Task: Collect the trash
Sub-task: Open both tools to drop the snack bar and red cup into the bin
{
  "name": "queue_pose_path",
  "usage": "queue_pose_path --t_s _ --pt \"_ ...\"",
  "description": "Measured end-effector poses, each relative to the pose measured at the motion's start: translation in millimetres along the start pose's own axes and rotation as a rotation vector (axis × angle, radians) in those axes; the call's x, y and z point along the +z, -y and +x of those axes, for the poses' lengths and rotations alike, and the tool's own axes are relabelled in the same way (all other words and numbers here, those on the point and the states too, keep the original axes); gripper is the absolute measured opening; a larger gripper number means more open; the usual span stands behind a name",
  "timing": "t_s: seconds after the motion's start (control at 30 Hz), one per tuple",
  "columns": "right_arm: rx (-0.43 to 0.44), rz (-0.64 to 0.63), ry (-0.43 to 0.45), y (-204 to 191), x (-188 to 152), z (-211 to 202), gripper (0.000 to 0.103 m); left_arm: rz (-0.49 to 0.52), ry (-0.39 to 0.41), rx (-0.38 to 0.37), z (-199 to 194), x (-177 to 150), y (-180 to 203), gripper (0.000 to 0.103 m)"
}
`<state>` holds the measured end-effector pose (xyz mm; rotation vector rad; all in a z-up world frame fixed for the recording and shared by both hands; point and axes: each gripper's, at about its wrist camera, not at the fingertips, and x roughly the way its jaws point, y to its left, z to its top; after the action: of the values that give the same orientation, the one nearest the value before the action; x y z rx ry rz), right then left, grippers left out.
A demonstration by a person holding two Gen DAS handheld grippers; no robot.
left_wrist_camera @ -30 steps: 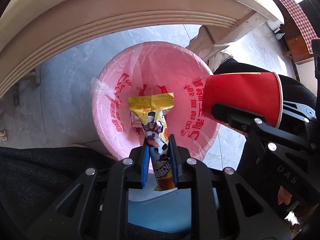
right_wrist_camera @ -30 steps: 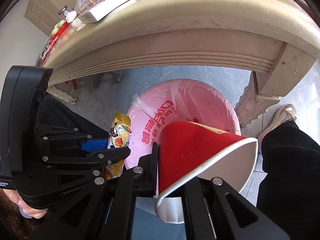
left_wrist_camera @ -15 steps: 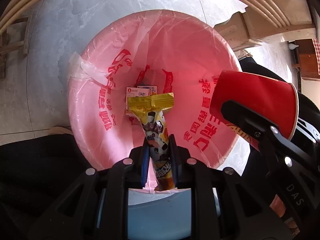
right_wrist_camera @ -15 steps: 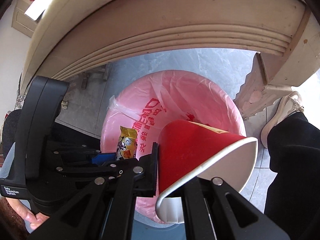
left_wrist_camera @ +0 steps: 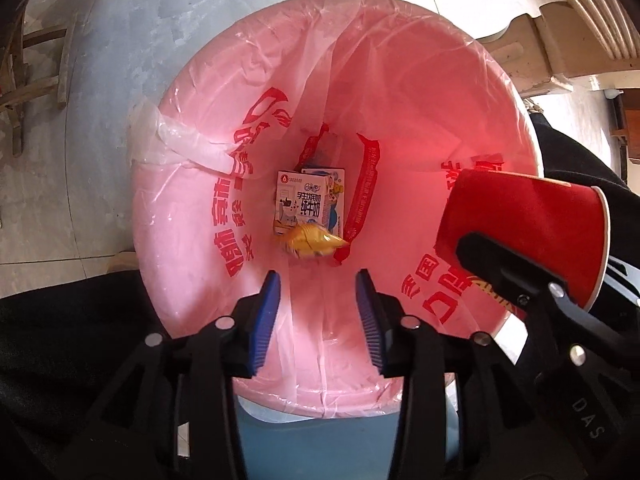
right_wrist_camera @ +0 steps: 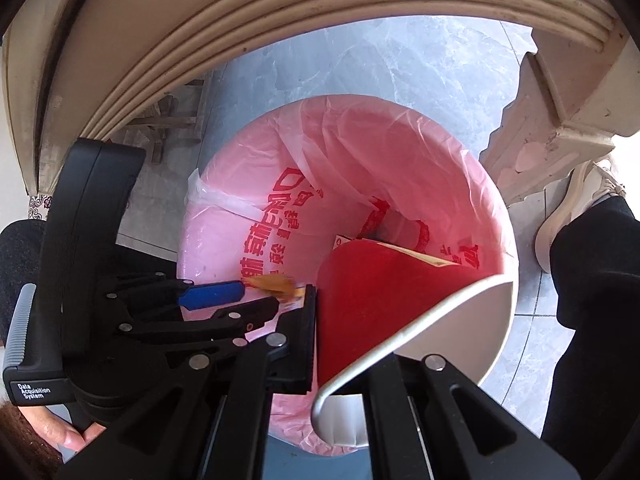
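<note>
Left gripper [left_wrist_camera: 317, 312] over the pink-lined bin [left_wrist_camera: 400, 404]: jaws just opened, nothing between them. Wrapper [left_wrist_camera: 312, 241] blurred, loose inside bin, near the milk carton [left_wrist_camera: 306, 204]. Right gripper [right_wrist_camera: 340, 316] pinches the red cup [right_wrist_camera: 384, 304] flat, over bin's right side.

Glossy film, matt paper, hard black plastic.

Lining the round bin: a thin pink plastic bag [left_wrist_camera: 400, 92] with red print, shining and crinkling where light is catching it. Lying at the bottom: a small white printed cardboard milk carton [left_wrist_camera: 298, 200], smooth and faintly sheened, and a shiny yellow foil-like snack wrapper [left_wrist_camera: 312, 241], blurred. Showing a matt red outside and smooth white inside: a flattened red paper cup [right_wrist_camera: 384, 304]. Looking matt and moulded with bright metal screw heads: the black plastic left gripper [left_wrist_camera: 318, 300], carrying ribbed blue rubbery pads [left_wrist_camera: 267, 320]. Gleaming below: polished grey marbled floor tiles [right_wrist_camera: 420, 64]. Overhead: satin-painted cream wooden table edge [right_wrist_camera: 280, 12].
</note>
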<state>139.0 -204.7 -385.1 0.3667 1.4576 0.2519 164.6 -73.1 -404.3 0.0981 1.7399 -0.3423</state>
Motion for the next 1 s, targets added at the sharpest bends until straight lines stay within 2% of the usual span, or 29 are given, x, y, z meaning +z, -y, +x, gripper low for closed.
queue_pose_path --t_s 0.17,0.3,0.63,1.0 --pt "-0.007 -0.007 -0.015 -1 0 6 0.003 -0.009 0.027 0.039 -6 0 -2 0.054" --pt "-0.028 -0.018 -0.019 -4 2 10 0.006 -0.027 0.051 0.054 -10 0 -7 0.061" --pt "-0.055 0.019 -0.021 3 3 10 0.034 -0.061 0.064 0.072 -12 0 -18 0.062" --pt "-0.057 0.005 -0.008 0 3 3 0.037 -0.054 0.087 0.093 -19 -3 -20 0.063"
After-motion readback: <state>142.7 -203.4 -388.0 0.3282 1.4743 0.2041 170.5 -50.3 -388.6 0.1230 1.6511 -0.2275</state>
